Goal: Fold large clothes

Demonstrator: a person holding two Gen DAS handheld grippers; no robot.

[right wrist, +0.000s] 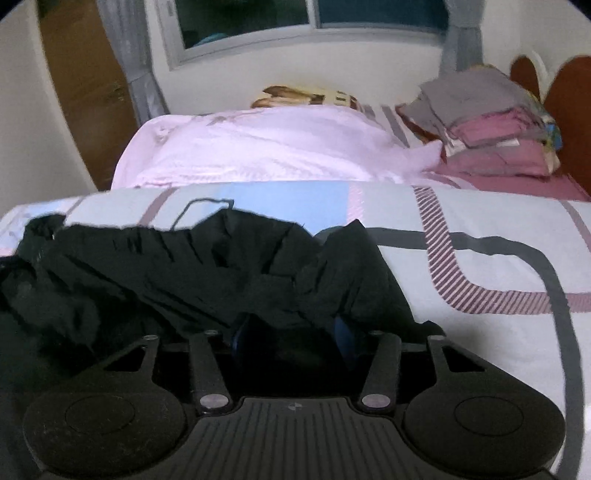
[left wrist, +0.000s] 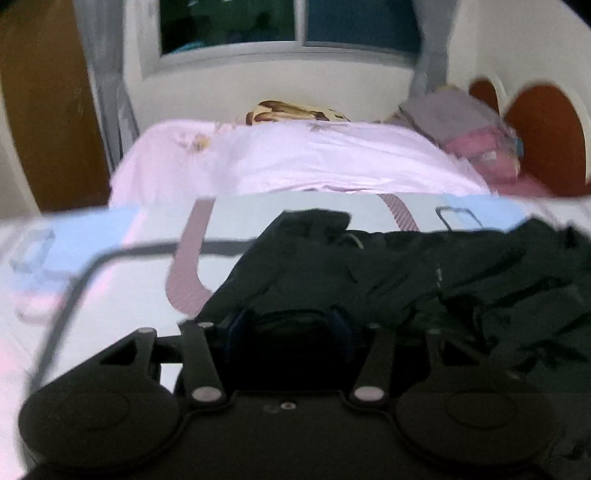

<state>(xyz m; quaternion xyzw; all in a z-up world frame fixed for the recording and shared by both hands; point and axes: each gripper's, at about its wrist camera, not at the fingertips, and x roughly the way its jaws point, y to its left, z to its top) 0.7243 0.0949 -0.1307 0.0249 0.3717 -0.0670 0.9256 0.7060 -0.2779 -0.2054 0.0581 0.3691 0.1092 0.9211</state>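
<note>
A crumpled black garment (left wrist: 424,273) lies on the patterned bedspread (left wrist: 122,295). It fills the right half of the left wrist view and the left half of the right wrist view (right wrist: 177,266). My left gripper (left wrist: 288,325) sits at the garment's left end with its blue fingers (left wrist: 236,326) apart and their tips hidden in dark cloth. At the garment's right end, my right gripper (right wrist: 291,332) also has its blue fingers (right wrist: 345,334) apart, and a fold of cloth drapes over them. I see no pad pressing on the cloth.
A pale pink quilt (right wrist: 258,147) lies across the bed behind the garment. A stack of folded grey and pink clothes (right wrist: 491,129) sits at the back right, by the brown headboard (right wrist: 569,110). The back wall has a window (right wrist: 314,22); a wooden door (right wrist: 88,81) is at the left.
</note>
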